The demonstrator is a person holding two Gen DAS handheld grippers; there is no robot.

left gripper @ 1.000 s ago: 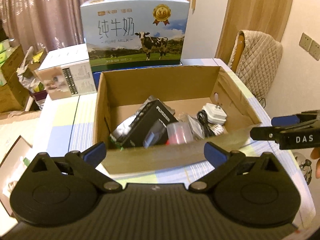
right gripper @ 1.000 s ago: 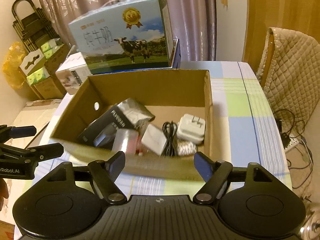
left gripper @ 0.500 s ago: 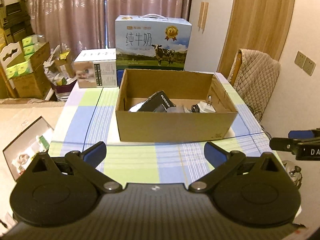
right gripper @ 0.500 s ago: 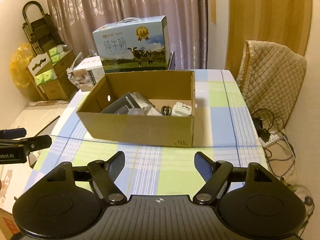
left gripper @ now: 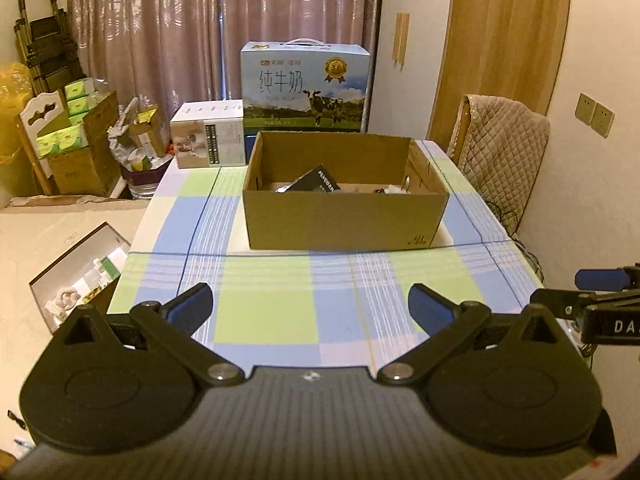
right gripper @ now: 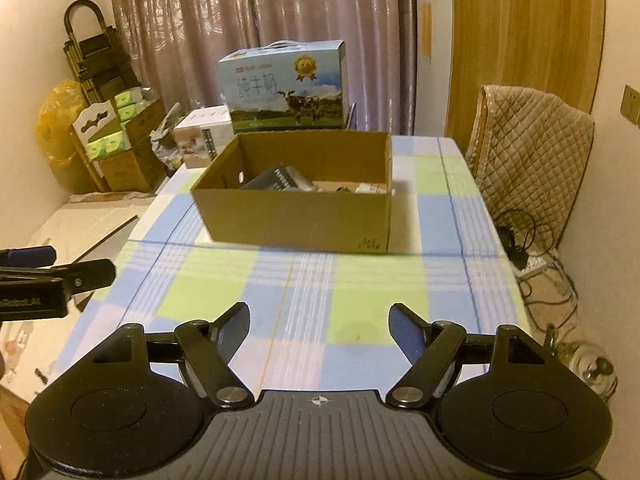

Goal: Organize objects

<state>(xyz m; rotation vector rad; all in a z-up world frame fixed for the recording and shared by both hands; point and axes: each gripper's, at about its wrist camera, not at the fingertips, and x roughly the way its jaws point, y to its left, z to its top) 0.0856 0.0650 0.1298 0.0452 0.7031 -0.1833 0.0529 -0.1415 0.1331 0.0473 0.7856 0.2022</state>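
I have both grippers over the near end of the table [left gripper: 272, 280], which wears a blue, green and white checked cloth. The left gripper [left gripper: 310, 304] sits at the bottom of its own view with its jaws spread wide and nothing between them. The right gripper [right gripper: 319, 330] is the same: jaws apart, only bare cloth showing in the gap. Each one pokes into the edge of the other's view.

The box [left gripper: 344, 220], open-topped cardboard, stands in the centre of both views, well apart from both grippers, toward the far end of the table. Inside I can see a black carton [left gripper: 316, 182] leaning against the left part and a few pale items toward the right, too small to name.

Behind the box a milk case [left gripper: 306, 86] stands upright, with a white box [left gripper: 208, 136] just left of it. A chair [right gripper: 536, 148] with a quilted cover is at the right.
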